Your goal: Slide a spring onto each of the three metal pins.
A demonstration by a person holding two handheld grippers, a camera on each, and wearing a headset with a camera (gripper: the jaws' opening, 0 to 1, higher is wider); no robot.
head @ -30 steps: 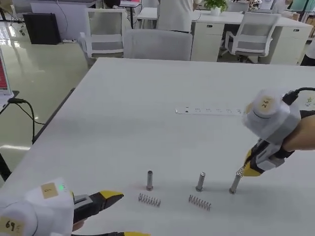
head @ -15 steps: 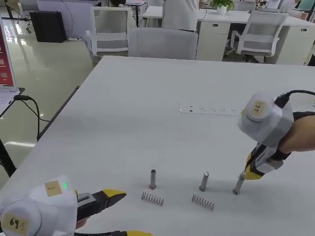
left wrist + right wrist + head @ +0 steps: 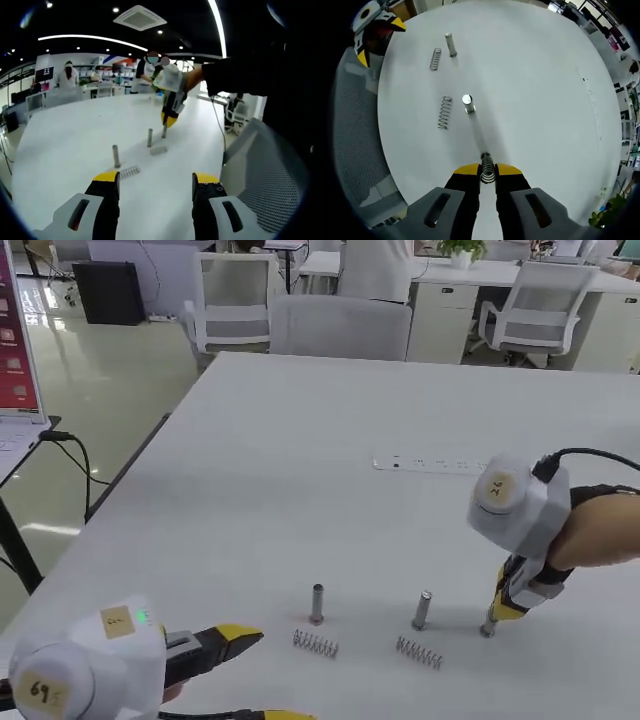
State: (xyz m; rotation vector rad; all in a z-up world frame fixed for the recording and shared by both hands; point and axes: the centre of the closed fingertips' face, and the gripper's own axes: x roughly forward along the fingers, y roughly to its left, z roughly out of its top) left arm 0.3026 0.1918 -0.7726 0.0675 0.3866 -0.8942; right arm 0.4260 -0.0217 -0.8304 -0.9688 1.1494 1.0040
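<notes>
**Right gripper** [image 3: 488, 172]: closed on 1 held spring [image 3: 488, 164], pinched across the coils, over the right pin [image 3: 488, 625] near the bench's [image 3: 300, 460] near edge. Whether the coil has seated cannot be told.

**Left gripper** [image 3: 155, 180]: jaws apart, empty, at the near edge.

**Middle pin** [image 3: 422, 609], **left pin** [image 3: 317, 602]: bare, with 2 loose springs [image 3: 419, 653] [image 3: 315, 644] lying just beside them.

**Handling (judged):** springs are light, soft and apt to roll. Grip lightly near 1 end, bore clear. Pins are stiff and may tip.
</notes>
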